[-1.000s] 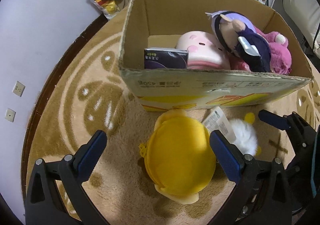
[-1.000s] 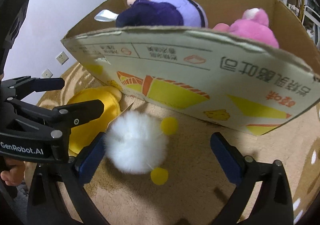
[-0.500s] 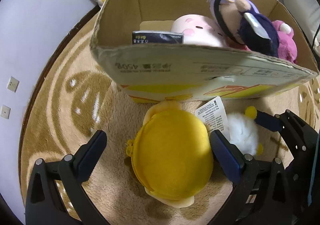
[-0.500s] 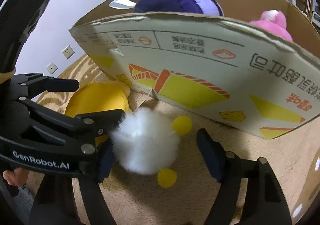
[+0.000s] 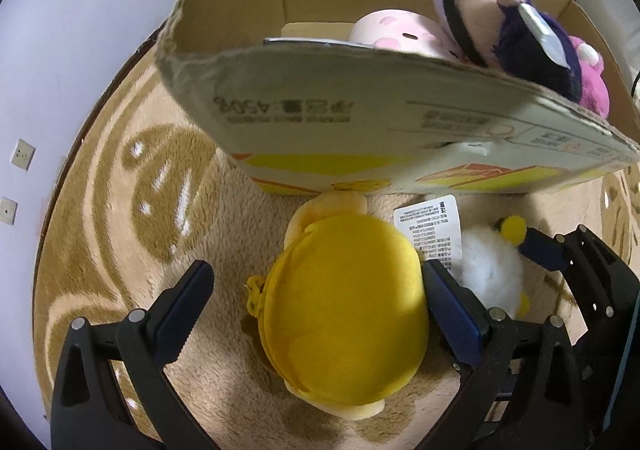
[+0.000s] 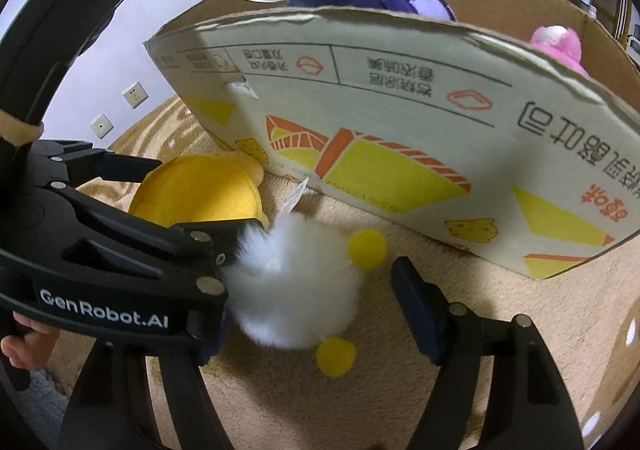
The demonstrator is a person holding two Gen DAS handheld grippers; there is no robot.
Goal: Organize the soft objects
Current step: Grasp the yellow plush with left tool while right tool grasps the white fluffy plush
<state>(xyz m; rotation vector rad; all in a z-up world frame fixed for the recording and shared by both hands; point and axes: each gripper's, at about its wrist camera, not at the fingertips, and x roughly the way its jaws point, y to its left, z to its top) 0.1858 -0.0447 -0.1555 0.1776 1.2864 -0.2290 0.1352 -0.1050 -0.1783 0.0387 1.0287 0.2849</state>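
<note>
The left tongs (image 5: 316, 314) stand wide open around the yellow plush (image 5: 344, 314), holding nothing yet. Beside it, the right tongs (image 6: 316, 298) are half open around the white pompom (image 6: 296, 282). Both toys lie on the rug (image 5: 120, 210), near the cardboard box (image 5: 360, 122) where other plush toys (image 5: 512, 38) are already collected.

The printed cardboard box (image 5: 360, 118) front wall hides the lower bodies of the purple-haired plush doll (image 5: 516, 30) and pink plush bear (image 5: 592, 86); its small print is unreadable; the right gripper's (image 6: 312, 310) left finger sits behind the left gripper (image 6: 120, 250).
</note>
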